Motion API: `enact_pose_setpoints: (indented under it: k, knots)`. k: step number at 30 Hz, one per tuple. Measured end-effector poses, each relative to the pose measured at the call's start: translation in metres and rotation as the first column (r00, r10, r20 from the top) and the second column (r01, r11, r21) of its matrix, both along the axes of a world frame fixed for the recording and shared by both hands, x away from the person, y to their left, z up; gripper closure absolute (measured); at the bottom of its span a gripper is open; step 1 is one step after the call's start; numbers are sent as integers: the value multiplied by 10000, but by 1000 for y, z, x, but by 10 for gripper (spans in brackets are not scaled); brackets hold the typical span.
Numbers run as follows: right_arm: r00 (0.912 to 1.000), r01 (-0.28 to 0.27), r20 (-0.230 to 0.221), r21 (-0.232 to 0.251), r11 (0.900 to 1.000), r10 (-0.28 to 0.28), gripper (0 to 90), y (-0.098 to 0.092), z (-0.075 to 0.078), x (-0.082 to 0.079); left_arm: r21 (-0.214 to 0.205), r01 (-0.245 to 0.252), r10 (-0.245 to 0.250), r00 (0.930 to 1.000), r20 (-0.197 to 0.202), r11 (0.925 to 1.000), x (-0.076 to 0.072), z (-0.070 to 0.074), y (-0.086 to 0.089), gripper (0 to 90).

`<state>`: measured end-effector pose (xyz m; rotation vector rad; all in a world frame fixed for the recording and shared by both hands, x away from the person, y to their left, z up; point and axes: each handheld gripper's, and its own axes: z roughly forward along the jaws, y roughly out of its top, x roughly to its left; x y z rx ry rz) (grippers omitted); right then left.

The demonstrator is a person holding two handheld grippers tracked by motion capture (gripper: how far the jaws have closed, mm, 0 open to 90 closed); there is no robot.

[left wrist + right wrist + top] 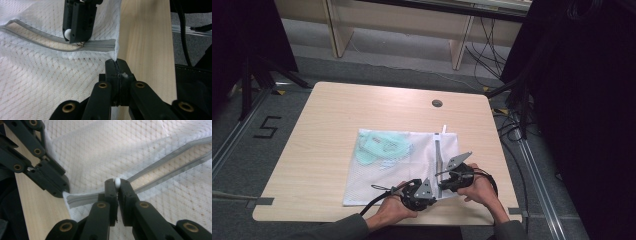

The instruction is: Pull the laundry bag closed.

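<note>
We pin the mesh bag point(387, 170) at its near edge with the left gripper point(117, 65), clamped on the corner to brace it. The right gripper point(117, 185) pinches the white zipper pull point(117, 182), seemingly mid-zip; the high view adds green items point(379, 146) inside.

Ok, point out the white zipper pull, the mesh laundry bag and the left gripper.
white zipper pull point(117, 182), right gripper view, the rounded top showing between the jaws.
mesh laundry bag point(377, 187), high view, bare mesh near its front-left corner.
left gripper point(116, 65), left gripper view, closed jaw tips.
</note>
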<state>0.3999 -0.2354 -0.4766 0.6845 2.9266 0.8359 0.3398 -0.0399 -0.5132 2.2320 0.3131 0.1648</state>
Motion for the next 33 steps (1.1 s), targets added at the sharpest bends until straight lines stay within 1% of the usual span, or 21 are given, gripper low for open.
enact_pose_setpoints:
  k: [4, 8, 10, 11, 13, 14, 15, 16, 17, 18, 19, 21, 22, 23, 24, 25, 28, 29, 31, 32, 33]
  knots:
    - [9999, 139, 64, -14, 9999, -139, 866, 0, -2, 2, -45, 20, -21, 10000, -91, 10000, -2, 0, 0, 890]
    - [9998, 130, 150, -96, 9999, -129, 866, 0, -3, 5, -37, 59, -60, 9998, -166, 10000, -3, 0, 0, 890]
    - [9997, 143, 207, 6, 9999, -143, 866, 0, -3, 7, -47, 58, -58, 9998, -176, 10000, -3, 0, 0, 890]
    - [9998, 118, 182, -29, 9999, -118, 866, 0, -3, 8, -16, 87, -87, 9999, -99, 10000, -3, 0, 0, 890]
    - [9996, 124, 251, -7, 9999, -124, 866, 0, -4, 9, -24, 56, -56, 9999, -148, 10000, -3, -1, 0, 890]
    - [9996, 169, 217, -36, 9999, -168, 866, 1, -4, 10, -25, 60, -61, 9999, -154, 10000, -3, -1, 0, 890]
    - [9996, 71, 271, 7, 10000, -71, 866, 2, -5, 11, -19, 64, -65, 9998, -175, 10000, -3, -1, 0, 890]
    - [9993, -16, 383, -105, 9999, 20, 866, 2, -4, 13, -19, 64, -65, 9998, -176, 10000, -3, -1, 0, 890]
    - [9991, -72, 408, -75, 9999, 75, 866, 3, -5, 15, -20, 75, -76, 9998, -186, 10000, -2, -1, 0, 890]
    - [9991, -53, 416, -85, 10000, 56, 866, 3, -5, 16, 6, 47, -47, 9999, -130, 10000, -2, -1, 0, 890]
    - [9995, 7, 331, -100, 10000, -3, 866, 4, -5, 16, 25, 23, -22, 9999, -161, 10000, -2, -1, 0, 890]
    - [9987, -32, 505, -131, 9999, 38, 866, 5, -5, 19, -24, 23, -24, 9997, -240, 10000, -2, -1, 1, 890]
    - [9989, -4, 460, -131, 9999, 10, 866, 5, -5, 20, -66, 8, -9, 9996, -268, 10000, -2, -1, 0, 890]
    - [9983, -182, 550, -41, 9998, 184, 866, 4, -6, 22, -138, -43, 39, 9997, -260, 9999, -2, -1, 0, 890]
    - [9989, 13, 470, -123, 9999, -7, 866, 4, -4, 22, -111, -38, 35, 9996, -262, 9999, -2, -1, 0, 890]
    - [9988, 98, 490, -96, 9999, -93, 866, 4, -4, 23, -118, -38, 34, 9996, -282, 9999, -2, 0, 1, 890]
    - [9981, 95, 607, -109, 9999, -89, 866, 4, -4, 25, -146, -19, 15, 9996, -288, 9999, -2, 1, 1, 890]
    - [9982, 101, 592, -83, 9999, -96, 866, 4, -4, 26, -53, 15, -17, 9998, -222, 10000, -2, 1, 1, 890]
    - [9981, 147, 603, -121, 9998, -140, 866, 3, -3, 28, -48, 23, -24, 9997, -223, 10000, -2, 1, 1, 890]
    - [9977, 2, 673, -65, 10000, 2, 866, 3, -4, 30, -110, 102, -104, 9997, -214, 9999, -2, 1, 1, 890]
    - [9977, 2, 673, -65, 10000, 2, 866, 3, -4, 30, -110, 102, -104, 9997, -214, 9999, -2, 1, 1, 890]
